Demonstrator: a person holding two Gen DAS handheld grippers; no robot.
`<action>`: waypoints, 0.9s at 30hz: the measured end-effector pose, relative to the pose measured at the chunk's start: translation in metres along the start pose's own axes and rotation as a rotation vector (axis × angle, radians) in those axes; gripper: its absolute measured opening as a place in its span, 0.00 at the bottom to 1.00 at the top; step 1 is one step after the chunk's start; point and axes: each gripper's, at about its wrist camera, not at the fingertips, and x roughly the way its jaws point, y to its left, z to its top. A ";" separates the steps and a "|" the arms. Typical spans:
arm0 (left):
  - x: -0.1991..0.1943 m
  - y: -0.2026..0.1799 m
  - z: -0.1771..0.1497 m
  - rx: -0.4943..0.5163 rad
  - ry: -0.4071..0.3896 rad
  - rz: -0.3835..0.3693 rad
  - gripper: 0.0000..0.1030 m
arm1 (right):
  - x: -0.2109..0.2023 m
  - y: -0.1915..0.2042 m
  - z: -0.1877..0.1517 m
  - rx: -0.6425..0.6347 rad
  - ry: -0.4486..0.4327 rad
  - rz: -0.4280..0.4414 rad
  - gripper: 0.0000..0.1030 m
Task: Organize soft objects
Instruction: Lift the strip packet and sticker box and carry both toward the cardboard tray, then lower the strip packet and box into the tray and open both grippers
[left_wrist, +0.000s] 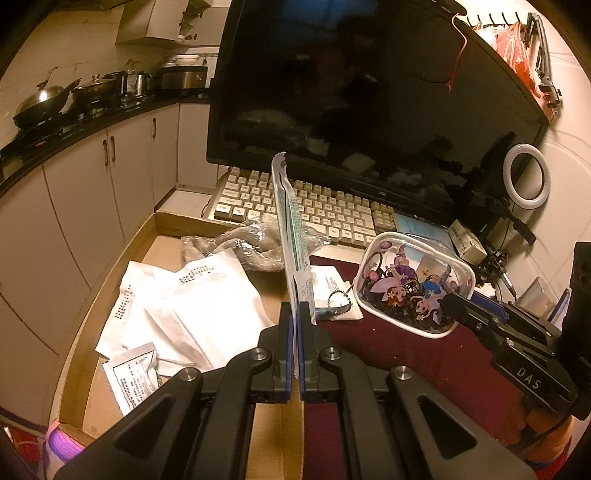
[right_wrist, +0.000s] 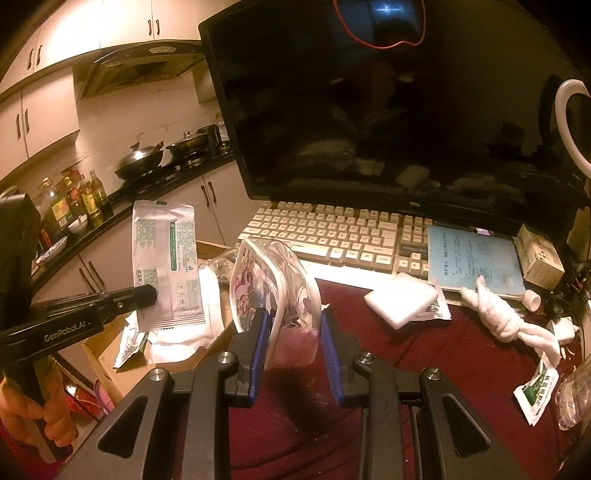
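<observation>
My left gripper (left_wrist: 295, 309) is shut on the lower end of a flat white and green packet (left_wrist: 291, 236), which stands upright and edge-on in the left wrist view. The right wrist view shows the same packet (right_wrist: 166, 258) face-on, pinched by the left gripper (right_wrist: 149, 293) above a cardboard box. My right gripper (right_wrist: 295, 313) is shut on a clear zip pouch (right_wrist: 273, 280) with cartoon prints and pink contents. From the left, that pouch (left_wrist: 410, 284) hangs off the right gripper (left_wrist: 448, 300) over the dark red cloth.
A cardboard box (left_wrist: 173, 221) on the left holds white packets (left_wrist: 192, 306) and a crumpled clear bag (left_wrist: 251, 243). Behind are a keyboard (right_wrist: 332, 232) and a dark monitor (right_wrist: 388, 110). On the red cloth (right_wrist: 424, 362) lie a white block (right_wrist: 400, 299), a knotted white cloth (right_wrist: 506, 317), a blue booklet (right_wrist: 472, 258) and a sachet (right_wrist: 535, 395).
</observation>
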 end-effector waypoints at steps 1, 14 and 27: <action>0.000 0.001 0.000 -0.001 -0.001 0.001 0.02 | 0.001 0.001 0.000 -0.001 0.001 0.002 0.29; 0.004 0.019 0.002 -0.029 0.009 0.028 0.02 | 0.014 0.014 0.000 -0.013 0.019 0.025 0.29; 0.021 0.064 0.014 -0.085 0.065 0.091 0.02 | 0.027 0.040 -0.003 -0.037 0.044 0.086 0.29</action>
